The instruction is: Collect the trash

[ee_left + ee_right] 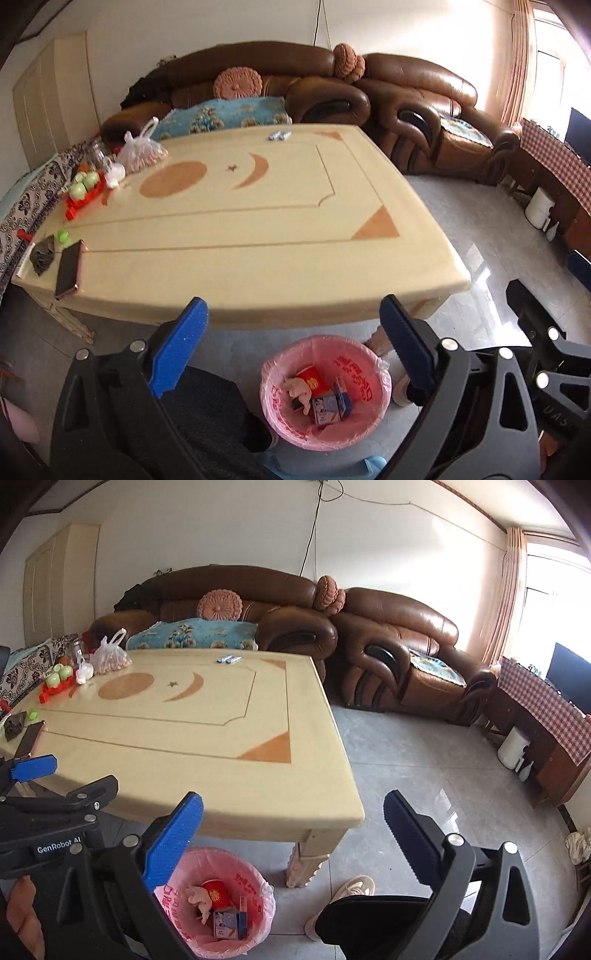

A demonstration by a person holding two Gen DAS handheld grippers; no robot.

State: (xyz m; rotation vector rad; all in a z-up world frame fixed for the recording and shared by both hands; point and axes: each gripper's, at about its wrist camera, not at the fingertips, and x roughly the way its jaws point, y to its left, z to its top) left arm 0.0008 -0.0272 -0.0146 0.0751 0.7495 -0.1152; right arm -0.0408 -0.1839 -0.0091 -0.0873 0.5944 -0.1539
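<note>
A pink-lined trash bin (365,384) stands on the floor by the table's near edge; it also shows in the right wrist view (255,890). Inside lie a red cup (312,380), a crumpled tissue (297,389) and small boxes (330,404). My left gripper (295,354) is open and empty, held above the bin. My right gripper (291,842) is open and empty, to the right of the bin. On the beige table (258,229) remain a small blue-white wrapper (279,134) at the far edge and a dark crumpled wad (42,253) at the left.
A phone (69,268), a green ball (62,234), green cups on a red tray (83,188) and a plastic bag of food (142,151) sit on the table's left. Brown sofas (424,107) stand behind. The person's legs and shoe (354,888) are near the bin.
</note>
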